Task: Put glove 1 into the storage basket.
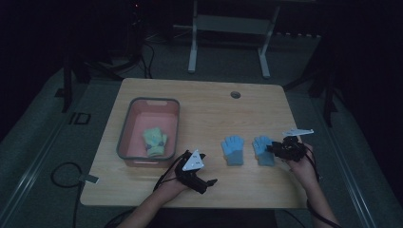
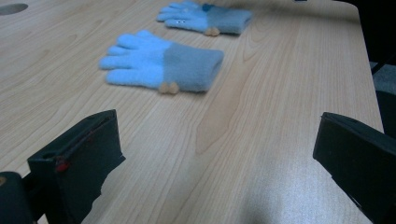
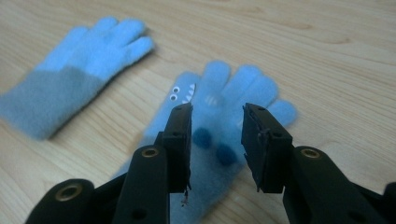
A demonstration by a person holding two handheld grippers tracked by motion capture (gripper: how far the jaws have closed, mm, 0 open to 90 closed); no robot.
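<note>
- The right gripper [image 1: 277, 148] hung over the cuff end of the blue glove with the face [image 1: 263, 149], at about 4 o'clock on the desk [image 1: 204, 114]. In the right gripper view [image 3: 215, 140] its jaws stood partly apart above that glove [image 3: 219, 121], with a gap between the pads and nothing pinched.
- That glove lay flat, fingers pointing toward 12 o'clock, its small white eyes and teeth and two dark blue pompoms facing up.
- The plain blue glove [image 1: 233, 149] lay just beside it at its 9 o'clock, not touching, also flat with a grey cuff toward the person. In the left gripper view it [image 2: 163, 67] was the nearer of the two, with the face glove [image 2: 205, 18] beyond.
- The left gripper [image 1: 202, 183] rested low over the desk at about 6 o'clock, near the front edge, its jaws spread wide over bare wood [image 2: 215, 154] and holding nothing.
- A pink bin [image 1: 128, 123] with a grey rim sat at about 9 o'clock, well apart from the blue pair, with a yellow-green glove [image 1: 155, 141] lying inside it.
- A round cable hole [image 1: 235, 94] showed at the desk's 1 o'clock.
</note>
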